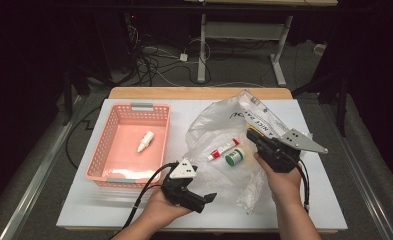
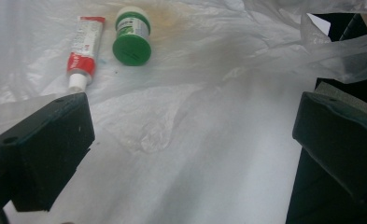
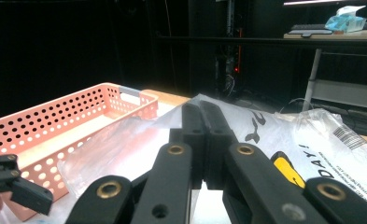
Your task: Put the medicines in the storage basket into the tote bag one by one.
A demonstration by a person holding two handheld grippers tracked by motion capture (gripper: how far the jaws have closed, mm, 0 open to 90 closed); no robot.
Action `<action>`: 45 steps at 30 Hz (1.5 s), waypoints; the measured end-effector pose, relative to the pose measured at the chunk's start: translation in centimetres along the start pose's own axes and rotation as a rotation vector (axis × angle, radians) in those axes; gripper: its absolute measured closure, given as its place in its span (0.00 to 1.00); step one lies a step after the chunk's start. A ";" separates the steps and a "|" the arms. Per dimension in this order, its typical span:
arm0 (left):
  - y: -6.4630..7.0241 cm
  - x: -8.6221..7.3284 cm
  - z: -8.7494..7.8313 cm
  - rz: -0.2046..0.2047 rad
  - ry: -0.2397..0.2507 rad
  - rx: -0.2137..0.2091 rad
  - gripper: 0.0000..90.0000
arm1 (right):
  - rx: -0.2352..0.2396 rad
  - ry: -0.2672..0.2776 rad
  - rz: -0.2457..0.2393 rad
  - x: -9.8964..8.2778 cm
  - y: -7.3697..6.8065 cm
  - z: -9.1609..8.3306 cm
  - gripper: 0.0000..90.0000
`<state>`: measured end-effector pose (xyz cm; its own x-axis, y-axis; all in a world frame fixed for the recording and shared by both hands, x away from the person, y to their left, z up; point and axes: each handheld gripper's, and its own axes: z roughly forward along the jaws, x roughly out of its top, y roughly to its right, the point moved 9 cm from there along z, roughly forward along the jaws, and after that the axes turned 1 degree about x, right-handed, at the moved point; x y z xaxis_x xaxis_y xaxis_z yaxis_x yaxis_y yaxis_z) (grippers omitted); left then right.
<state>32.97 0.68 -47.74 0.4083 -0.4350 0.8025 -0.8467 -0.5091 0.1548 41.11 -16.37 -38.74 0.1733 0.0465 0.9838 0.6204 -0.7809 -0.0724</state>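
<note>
Nearest the person, the left gripper (image 1: 210, 197) is held low over the white table top (image 1: 94, 210), just in front of the near edge of the clear plastic bag (image 1: 219, 125). Its jaws stand fully apart with nothing between them; the left gripper view shows only bare bag film and table between the two black pads.

Slightly farther in, the right gripper (image 1: 251, 134) is held at the bag's right side. Its jaws are pressed fully together; the right gripper view shows them closed at the bag's upper film (image 3: 265, 126), but whether film is pinched between them cannot be told.

Between the two grippers, two items lie side by side on the bag's lower layer: a red-and-white tube (image 1: 223, 149) with a white cap, and just right of it a small jar with a green lid (image 1: 234, 158). In the left gripper view the tube (image 2: 84, 51) and the jar (image 2: 132, 35) lie ahead of the open jaws, near each other.

To the left, well apart from the bag, stands a pink perforated basket (image 1: 109, 130). A small white bottle (image 1: 145, 141) lies inside it on the basket floor.

Beyond the table, cables (image 1: 159, 60) lie on the floor.
</note>
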 end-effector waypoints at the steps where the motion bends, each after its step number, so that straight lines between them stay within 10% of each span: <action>1: -0.2 -0.1 -0.3 0.000 0.001 0.003 0.00 | 0.000 0.000 -0.001 0.0 0.0 0.0 1.00; 25: -6.1 -3.2 -8.3 -0.064 0.021 0.182 0.00 | -0.005 -0.001 0.005 -0.1 0.0 0.1 1.00; 45: -13.3 -4.0 -12.4 -0.237 0.094 0.301 0.00 | -0.005 -0.005 -0.002 -0.2 0.0 0.1 1.00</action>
<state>38.38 18.38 -45.84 0.5358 -0.2166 0.8161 -0.5889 -0.7885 0.1774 41.17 -16.32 -38.98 0.1764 0.0512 0.9830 0.6172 -0.7837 -0.0699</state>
